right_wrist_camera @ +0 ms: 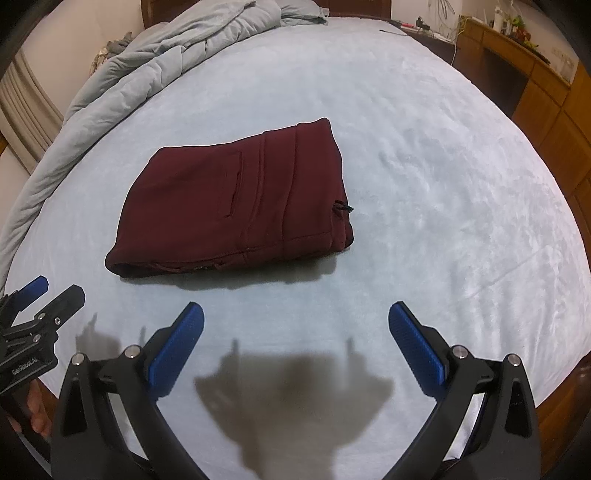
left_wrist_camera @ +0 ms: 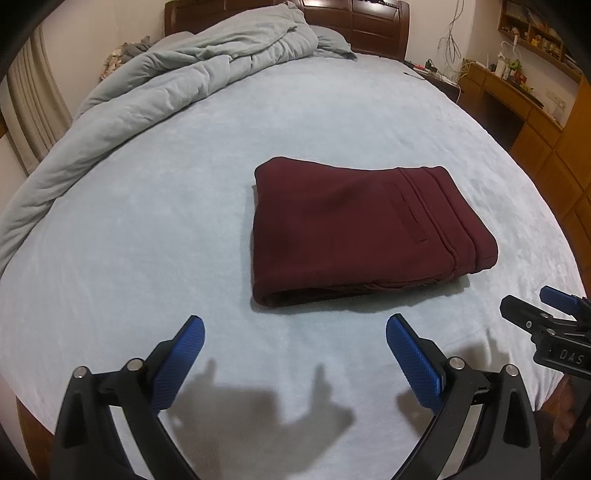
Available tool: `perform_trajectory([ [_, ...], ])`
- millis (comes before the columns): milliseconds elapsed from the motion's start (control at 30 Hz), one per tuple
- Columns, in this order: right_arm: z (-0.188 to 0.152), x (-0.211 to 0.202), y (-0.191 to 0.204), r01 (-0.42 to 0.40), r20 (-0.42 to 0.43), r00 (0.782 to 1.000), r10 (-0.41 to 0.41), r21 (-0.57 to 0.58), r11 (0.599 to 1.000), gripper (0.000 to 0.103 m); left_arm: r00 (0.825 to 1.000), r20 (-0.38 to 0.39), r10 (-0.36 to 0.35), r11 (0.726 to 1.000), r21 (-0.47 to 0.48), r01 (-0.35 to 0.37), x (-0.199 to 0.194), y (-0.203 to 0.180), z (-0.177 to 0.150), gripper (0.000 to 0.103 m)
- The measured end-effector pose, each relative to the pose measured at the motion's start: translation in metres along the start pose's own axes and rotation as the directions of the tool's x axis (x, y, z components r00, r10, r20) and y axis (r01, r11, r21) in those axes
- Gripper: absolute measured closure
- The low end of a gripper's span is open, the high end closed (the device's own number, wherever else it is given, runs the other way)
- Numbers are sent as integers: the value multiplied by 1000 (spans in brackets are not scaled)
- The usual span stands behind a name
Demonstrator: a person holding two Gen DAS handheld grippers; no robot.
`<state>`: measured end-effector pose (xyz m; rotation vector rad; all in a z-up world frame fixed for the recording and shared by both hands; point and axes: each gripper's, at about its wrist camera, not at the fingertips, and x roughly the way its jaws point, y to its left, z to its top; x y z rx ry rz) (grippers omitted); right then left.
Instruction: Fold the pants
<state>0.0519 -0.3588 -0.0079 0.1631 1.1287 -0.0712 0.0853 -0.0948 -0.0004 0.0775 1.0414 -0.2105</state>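
The maroon pants [left_wrist_camera: 354,229] lie folded into a compact rectangle on the light blue bed sheet [left_wrist_camera: 184,206], waistband to the right; they also show in the right wrist view [right_wrist_camera: 236,206] with a dark drawstring end at the right edge. My left gripper [left_wrist_camera: 295,325] is open and empty, hovering over the sheet just in front of the pants. My right gripper [right_wrist_camera: 295,314] is open and empty, in front of and to the right of the pants. Each gripper shows at the edge of the other's view: the right one [left_wrist_camera: 543,306], the left one [right_wrist_camera: 44,295].
A crumpled grey-blue duvet [left_wrist_camera: 166,81] lies along the far left of the bed, against a dark wooden headboard [left_wrist_camera: 369,26]. A wooden desk and shelves with clutter [left_wrist_camera: 517,85] stand to the right. The bed's front edge runs just below the grippers.
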Motion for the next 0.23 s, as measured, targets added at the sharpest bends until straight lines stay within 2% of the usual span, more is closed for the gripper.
perform_trajectory([
  [233,1,1,-3,-6,0,1000,6,6,1000,3,1000,-2,1,1000,-5,-1,-1,-3,-1,4],
])
